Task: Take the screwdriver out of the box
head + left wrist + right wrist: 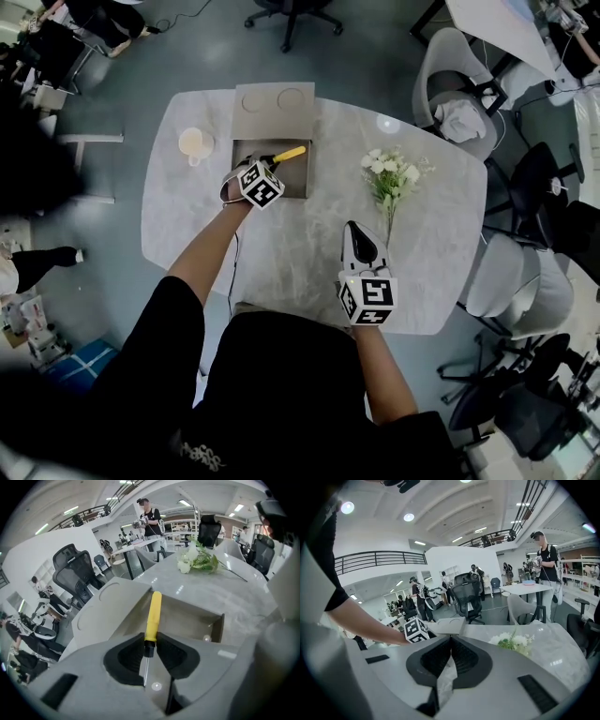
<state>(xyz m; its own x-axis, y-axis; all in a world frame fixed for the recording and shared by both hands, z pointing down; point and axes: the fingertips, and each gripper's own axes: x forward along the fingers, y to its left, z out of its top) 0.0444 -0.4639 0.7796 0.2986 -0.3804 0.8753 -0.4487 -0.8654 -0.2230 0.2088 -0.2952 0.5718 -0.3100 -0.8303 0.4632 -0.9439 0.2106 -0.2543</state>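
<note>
While my left gripper [150, 644] clamps the screwdriver [289, 153] by its black collar, yellow handle aimed toward two o'clock over the open box [296, 180] (right gripper [450, 640] closed, empty, at five o'clock), I judge extraction underway; next, lift clear.

Bright, even overhead ceiling lights [347, 507]; glare spot on table [387, 123]; fisheye edges dark, warped.

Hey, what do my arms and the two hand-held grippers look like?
The left hand-held gripper and the right hand-held gripper share a pale grey moulded body, with black ribbed pads lining a V-shaped mouth. Each carries a white cube printed with black square markers. The person wears a black top with short sleeves; forearms are bare.
</note>
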